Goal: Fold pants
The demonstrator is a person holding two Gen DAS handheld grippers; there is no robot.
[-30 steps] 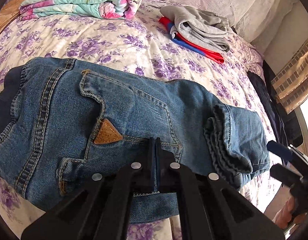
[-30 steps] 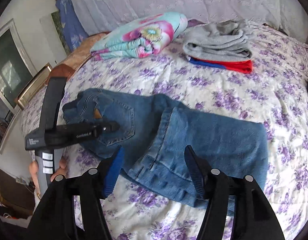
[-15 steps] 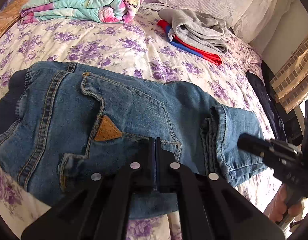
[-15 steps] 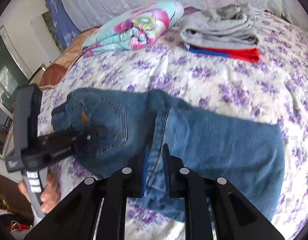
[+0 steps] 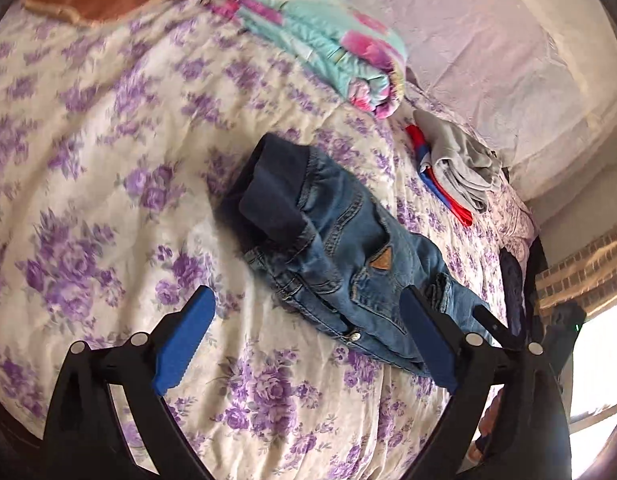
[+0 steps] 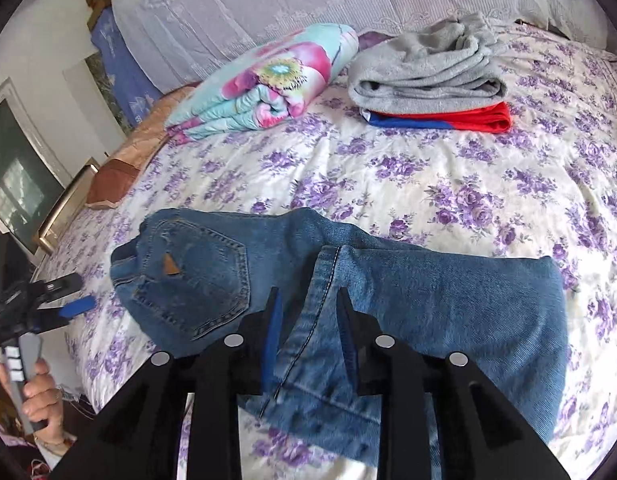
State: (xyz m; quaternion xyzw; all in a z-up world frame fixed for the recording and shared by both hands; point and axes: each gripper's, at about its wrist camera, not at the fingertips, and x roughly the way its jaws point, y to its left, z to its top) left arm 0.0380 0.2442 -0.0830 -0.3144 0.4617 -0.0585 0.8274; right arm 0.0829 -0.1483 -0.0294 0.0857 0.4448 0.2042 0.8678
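Denim jeans [image 6: 348,300] lie folded on the flowered bedspread [image 6: 448,172], waistband end to the left, legs doubled back over toward the right. Left gripper [image 5: 304,344]: jaws spread wide, holding nothing, hovering above the bedspread just beside the waistband end. Right gripper [image 6: 308,332]: jaws partly open, straddling the folded leg hem at the near edge; grip on the cloth cannot be confirmed. Behind the jeans: rolled floral blanket [image 6: 268,84], and a grey garment [image 6: 424,68] stacked on red-and-blue cloth [image 6: 448,118].
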